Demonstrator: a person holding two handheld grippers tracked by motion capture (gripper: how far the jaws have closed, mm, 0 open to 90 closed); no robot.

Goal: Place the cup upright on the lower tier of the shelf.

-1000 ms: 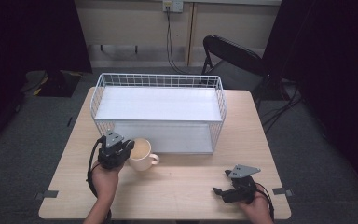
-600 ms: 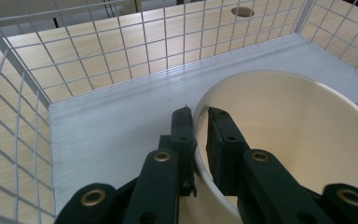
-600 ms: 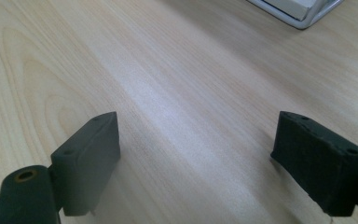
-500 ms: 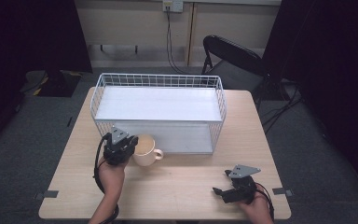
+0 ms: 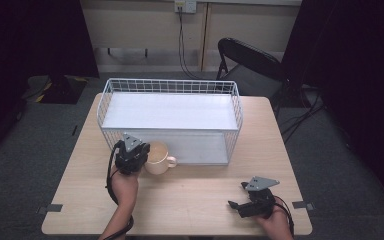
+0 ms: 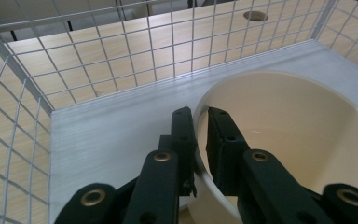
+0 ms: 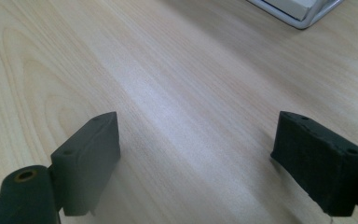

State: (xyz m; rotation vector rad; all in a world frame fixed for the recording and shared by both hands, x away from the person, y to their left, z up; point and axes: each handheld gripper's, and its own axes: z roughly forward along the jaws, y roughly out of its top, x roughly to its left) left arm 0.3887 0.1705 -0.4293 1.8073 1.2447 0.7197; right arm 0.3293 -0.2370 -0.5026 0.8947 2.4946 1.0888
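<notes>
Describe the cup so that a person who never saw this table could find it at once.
On the wooden table stands a large white wire basket. Just in front of its near left wall is the cream cup, its handle pointing right. The left tool is shut on its rim, and it is the only round thing there.

Pale wood tabletop [image 5: 195, 200], rectangular, on grey carpet. White wire basket [image 5: 170, 86] with white floor stands on far half, spanning most of width. Cream mug [image 5: 159, 159] just before basket's front wall, left of centre. Near half bare wood.
</notes>
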